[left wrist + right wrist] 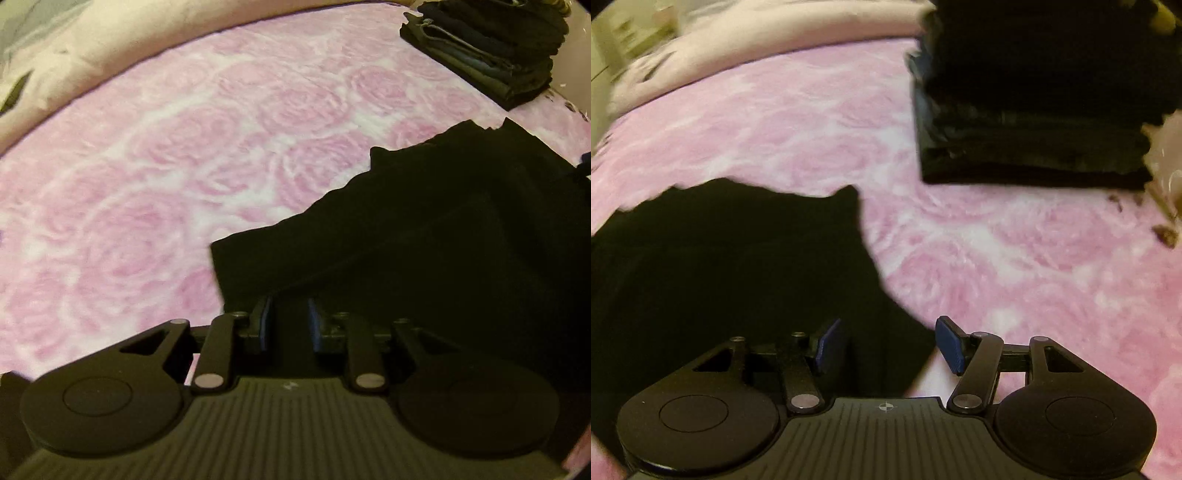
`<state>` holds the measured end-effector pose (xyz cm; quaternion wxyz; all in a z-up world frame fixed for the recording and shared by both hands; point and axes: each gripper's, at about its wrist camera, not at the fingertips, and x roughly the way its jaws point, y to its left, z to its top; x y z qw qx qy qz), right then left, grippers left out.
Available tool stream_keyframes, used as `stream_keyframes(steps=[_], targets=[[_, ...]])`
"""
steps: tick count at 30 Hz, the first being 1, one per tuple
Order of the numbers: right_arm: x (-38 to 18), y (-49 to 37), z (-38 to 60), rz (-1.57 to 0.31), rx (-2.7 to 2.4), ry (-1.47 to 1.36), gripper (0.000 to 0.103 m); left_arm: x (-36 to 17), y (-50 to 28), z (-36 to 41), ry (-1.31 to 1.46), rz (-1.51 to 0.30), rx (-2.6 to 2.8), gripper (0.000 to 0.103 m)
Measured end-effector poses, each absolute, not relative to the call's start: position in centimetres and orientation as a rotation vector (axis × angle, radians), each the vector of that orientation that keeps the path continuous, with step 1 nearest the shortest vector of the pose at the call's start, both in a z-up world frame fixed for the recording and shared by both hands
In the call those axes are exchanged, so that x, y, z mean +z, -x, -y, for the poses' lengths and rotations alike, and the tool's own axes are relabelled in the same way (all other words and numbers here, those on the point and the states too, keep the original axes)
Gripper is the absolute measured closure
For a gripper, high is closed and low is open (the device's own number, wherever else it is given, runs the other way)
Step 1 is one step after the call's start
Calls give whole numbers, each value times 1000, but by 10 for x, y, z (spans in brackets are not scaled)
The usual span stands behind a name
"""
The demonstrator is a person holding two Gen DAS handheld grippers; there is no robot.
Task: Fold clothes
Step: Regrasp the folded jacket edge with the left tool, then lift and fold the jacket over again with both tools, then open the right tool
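left tongs (291, 317) are clenched on a fold of the black garment (424, 229), which lies on the pink rose-patterned blanket (184, 166). right tongs (886, 345) are released, straddling the garment's edge. a stack of folded dark clothes (1034, 110) sits beyond. no readable writing shows.

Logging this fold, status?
Left hand-held gripper shut on black garment. Right hand-held gripper open at its edge. Folded dark stack beyond, nothing blocking.

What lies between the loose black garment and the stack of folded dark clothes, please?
Only bare pink rose-patterned blanket separates the black garment from the folded stack, clearest in the right wrist view.
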<state>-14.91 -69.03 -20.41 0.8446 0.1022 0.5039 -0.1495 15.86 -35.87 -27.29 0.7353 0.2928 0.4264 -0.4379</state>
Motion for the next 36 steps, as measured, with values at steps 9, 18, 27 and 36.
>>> stream_keyframes(steps=[9,18,27,36], targets=[[-230,240,528,-1118,173,505,6,-238,-1,267,-1005,-726,-1279,54],[-303,256,518,-1020,165,957,29,-311,73,233,-1438,-383,-1295,50],[-283,255,540,-1091,41,991,88,-310,69,236,-1429,-413,-1262,96],[-283,305,558,-1297,-79,882,87,-281,120,214,-1346,-536,-1375,95]])
